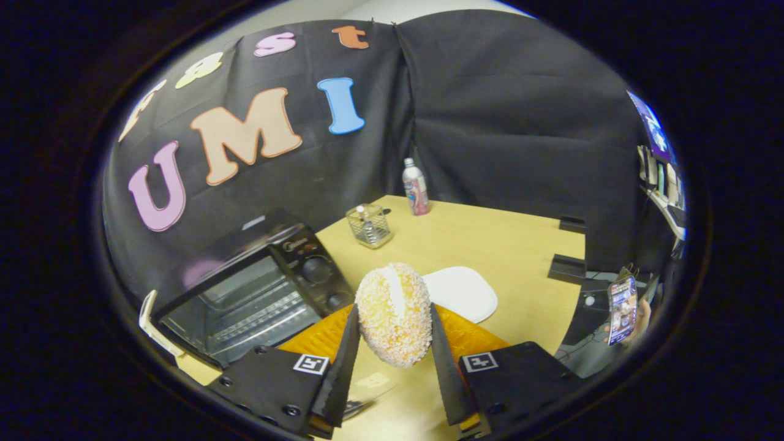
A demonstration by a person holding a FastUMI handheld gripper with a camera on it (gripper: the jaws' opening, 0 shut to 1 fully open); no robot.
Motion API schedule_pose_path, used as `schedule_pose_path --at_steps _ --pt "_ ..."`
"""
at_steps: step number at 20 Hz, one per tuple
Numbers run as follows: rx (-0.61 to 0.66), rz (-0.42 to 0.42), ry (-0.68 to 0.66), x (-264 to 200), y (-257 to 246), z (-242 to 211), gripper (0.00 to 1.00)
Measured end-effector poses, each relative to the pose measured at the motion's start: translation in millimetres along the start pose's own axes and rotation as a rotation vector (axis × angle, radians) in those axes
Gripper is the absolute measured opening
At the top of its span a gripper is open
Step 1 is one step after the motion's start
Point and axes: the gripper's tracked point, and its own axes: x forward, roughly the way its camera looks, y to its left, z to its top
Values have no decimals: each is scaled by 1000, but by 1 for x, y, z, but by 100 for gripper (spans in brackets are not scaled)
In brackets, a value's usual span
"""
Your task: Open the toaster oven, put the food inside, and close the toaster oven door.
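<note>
Light wooden table (502,245) in black-cloth booth. Gripper (393,343) pinching sugared bun (395,315) between both fingers, held above table. Just beyond: white plate (465,293). Toaster oven (257,300) left, door open. Farther: wire basket (369,225), bottle (416,187).

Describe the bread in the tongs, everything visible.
The bread is an oval bun, pale orange, coated in coarse sugary crumbs, with a white cream-filled slit along its top. It is held upright and lifted off the table, pinched at its sides by both fingers of the tongs. The toaster oven, door open, sits beyond to one side.
</note>
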Motion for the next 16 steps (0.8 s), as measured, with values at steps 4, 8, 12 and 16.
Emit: schedule_pose_path --at_steps 4,8,12,16 --pt "-28 91 52 -7 57 -23 64" --pt "-65 198 90 -3 119 -46 64" --pt "-77 237 90 16 161 -57 64" --pt "-26 227 84 49 185 -65 64"
